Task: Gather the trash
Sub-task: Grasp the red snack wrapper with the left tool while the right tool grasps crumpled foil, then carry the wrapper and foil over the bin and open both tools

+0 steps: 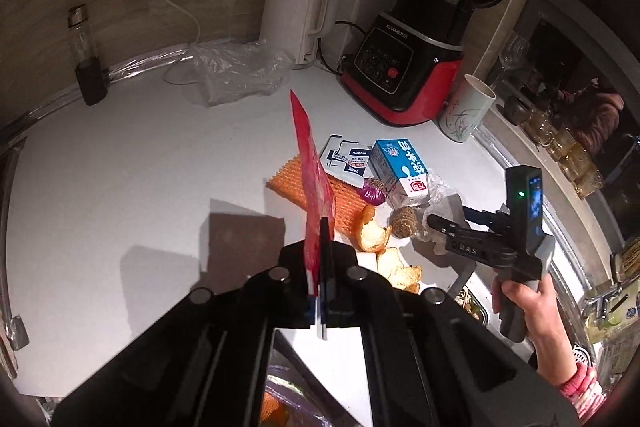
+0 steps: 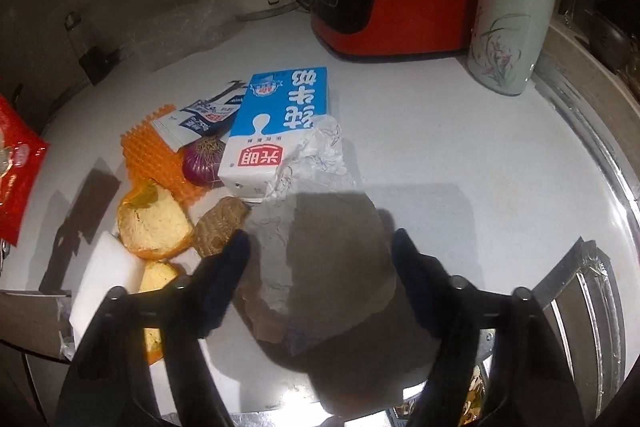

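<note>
Left tool (image 1: 320, 227) clamped on red wrapper (image 1: 310, 163) raised above desk (image 1: 120, 187), right tool (image 2: 320, 247) apart astride crumpled paper (image 2: 316, 227), open desk left, sink rim (image 2: 616, 187) bounding right.

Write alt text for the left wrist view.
The left gripper pinches a red wrapper upright above a white counter. Beyond it lie a milk carton, orange peels and an orange mesh; the right gripper reaches in.
</note>
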Tool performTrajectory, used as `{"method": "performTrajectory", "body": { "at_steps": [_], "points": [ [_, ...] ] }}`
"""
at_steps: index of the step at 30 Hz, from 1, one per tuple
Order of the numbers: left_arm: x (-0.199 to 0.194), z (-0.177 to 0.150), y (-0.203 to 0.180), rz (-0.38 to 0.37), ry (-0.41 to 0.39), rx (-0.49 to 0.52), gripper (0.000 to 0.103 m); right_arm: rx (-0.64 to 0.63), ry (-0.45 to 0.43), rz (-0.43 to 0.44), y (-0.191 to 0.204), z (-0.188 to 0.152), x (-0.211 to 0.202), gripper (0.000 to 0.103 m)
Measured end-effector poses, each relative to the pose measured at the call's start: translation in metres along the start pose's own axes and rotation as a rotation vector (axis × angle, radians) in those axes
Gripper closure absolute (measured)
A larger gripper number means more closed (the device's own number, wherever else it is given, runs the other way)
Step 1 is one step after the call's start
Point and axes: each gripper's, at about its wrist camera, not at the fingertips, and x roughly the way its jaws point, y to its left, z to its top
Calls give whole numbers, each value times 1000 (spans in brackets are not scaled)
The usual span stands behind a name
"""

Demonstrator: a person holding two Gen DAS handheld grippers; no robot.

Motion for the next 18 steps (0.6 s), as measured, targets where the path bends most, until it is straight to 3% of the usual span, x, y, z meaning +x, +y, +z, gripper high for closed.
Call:
{"method": "performTrajectory", "body": {
  "at_steps": [4, 10, 18],
  "points": [
    [-17, -19, 4, 23, -12, 20, 102, 21, 8, 18, -6, -3, 2, 84],
    [-39, -49, 22, -15, 10, 5, 103, 68, -57, 45, -5, -6, -35, 87],
    [-84, -103, 33, -101, 30, 92, 103, 63, -186, 63, 49, -31, -131, 87]
  ]
}}
